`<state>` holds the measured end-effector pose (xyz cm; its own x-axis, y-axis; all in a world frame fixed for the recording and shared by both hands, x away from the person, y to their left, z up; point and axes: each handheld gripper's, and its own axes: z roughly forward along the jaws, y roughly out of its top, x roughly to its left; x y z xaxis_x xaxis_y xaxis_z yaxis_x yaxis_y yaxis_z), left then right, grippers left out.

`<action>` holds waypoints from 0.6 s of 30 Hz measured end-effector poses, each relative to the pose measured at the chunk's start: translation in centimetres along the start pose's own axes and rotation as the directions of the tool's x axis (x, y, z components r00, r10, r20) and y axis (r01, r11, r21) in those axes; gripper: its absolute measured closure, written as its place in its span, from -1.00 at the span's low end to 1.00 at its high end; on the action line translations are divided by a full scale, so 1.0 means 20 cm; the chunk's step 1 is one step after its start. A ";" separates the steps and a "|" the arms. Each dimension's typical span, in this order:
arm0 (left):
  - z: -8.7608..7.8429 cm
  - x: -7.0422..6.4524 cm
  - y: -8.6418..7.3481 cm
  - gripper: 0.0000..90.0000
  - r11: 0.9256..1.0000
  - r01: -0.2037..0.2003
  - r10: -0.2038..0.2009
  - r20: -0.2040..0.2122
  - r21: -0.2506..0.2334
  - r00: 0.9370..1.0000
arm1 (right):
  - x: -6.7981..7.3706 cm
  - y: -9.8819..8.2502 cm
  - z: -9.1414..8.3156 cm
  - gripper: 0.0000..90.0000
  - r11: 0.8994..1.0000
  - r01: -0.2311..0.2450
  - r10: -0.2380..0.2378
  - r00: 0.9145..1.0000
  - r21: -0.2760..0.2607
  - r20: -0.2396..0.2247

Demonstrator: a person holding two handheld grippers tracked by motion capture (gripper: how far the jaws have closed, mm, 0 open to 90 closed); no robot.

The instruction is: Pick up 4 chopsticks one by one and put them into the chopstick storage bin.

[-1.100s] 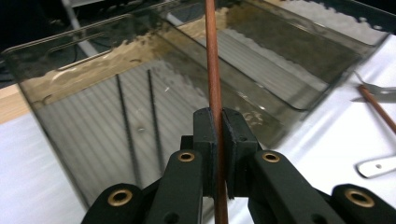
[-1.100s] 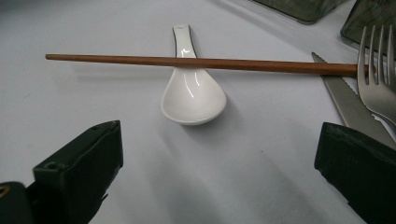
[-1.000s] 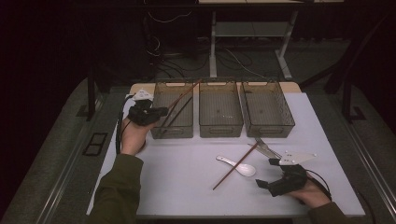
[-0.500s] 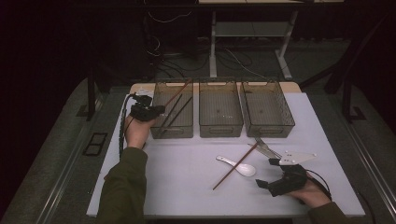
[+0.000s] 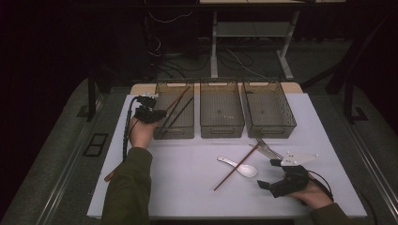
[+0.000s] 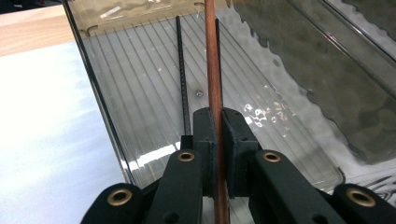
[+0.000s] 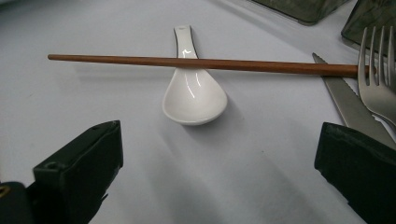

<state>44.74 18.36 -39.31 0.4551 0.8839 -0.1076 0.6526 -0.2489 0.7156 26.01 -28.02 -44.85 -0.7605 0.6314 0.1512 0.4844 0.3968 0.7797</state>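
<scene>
My left gripper [image 5: 158, 114] is at the near left corner of the left clear bin [image 5: 174, 135], shut on a brown chopstick [image 5: 177, 101] that slants across the bin. In the left gripper view the jaws [image 6: 218, 116] pinch that brown chopstick [image 6: 212, 60] over the ribbed bin floor [image 6: 140, 93], beside a black chopstick [image 6: 182, 70] lying inside. My right gripper [image 5: 274, 183] rests open near the table's front right. Ahead of the right gripper [image 7: 215, 177] lie a white spoon [image 7: 194, 93], a second brown chopstick [image 7: 210, 64] across it, a knife [image 7: 348, 107] and a fork [image 7: 378, 79].
Two more clear bins, middle [image 5: 221, 132] and right [image 5: 271, 133], stand in a row beside the left one. The white table [image 5: 187, 187] ends at a wooden strip behind the bins. The spoon [image 5: 244, 169], chopstick [image 5: 227, 174] and fork with knife [image 5: 267, 148] lie at centre right.
My left hand has sunk a little toward the left bin, carrying the brown chopstick lower into it. The right gripper has stayed where it was.
</scene>
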 end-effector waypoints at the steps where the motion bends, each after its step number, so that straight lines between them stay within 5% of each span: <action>1: 0.00 0.00 0.00 0.86 1.000 -0.001 0.001 0.002 0.003 1.000 | 0.00 0.00 0.00 -0.98 1.000 -0.001 0.001 1.000 0.000 -0.001; 11: -0.03 -0.01 0.01 0.38 0.999 0.011 -0.010 0.033 -0.044 0.999 | 0.00 0.00 0.00 -0.98 1.000 0.000 0.000 1.000 0.001 -0.001; 18: -0.09 -0.06 0.03 0.19 0.997 -0.019 0.025 0.076 -0.075 0.997 | 0.00 0.00 0.00 -0.98 1.000 -0.001 0.001 1.000 0.001 0.000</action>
<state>43.47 17.95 -37.50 0.5160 0.8448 -0.1417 0.5962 -0.2354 0.7675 26.00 -28.00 -44.87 -0.7602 0.6316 0.1520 0.4857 0.3971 0.7787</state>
